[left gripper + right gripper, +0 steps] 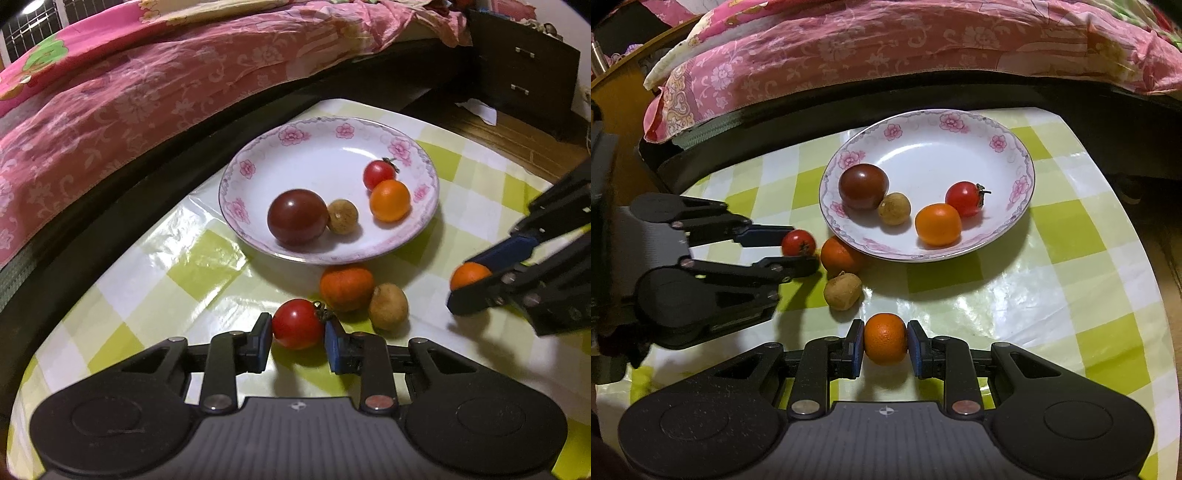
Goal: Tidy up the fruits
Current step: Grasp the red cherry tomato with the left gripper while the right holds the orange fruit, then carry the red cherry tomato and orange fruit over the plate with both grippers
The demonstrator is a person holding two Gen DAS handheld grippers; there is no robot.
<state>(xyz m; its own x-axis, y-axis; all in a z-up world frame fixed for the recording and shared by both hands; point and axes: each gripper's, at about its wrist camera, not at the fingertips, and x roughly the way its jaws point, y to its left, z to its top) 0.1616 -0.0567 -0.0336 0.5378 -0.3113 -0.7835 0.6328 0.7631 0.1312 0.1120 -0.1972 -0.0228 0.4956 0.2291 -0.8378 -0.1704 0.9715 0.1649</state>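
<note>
Plate direction: floral plate [236, 173] lies straight ahead of both grippers, nearer the left one.
Left gripper [298, 334]: pads closed on red cherry tomato [297, 324], down at the checked tablecloth [207, 254].
Right gripper [885, 345]: pads closed on small orange [885, 338], also low, just short of the plate.
Still loose: orange fruit [346, 288] and brown longan [388, 305], between the grippers and the plate rim.

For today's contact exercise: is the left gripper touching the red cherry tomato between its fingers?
Touching. In the left wrist view the left gripper has both blue pads pressed against the red cherry tomato, no gap showing on either side.
</note>
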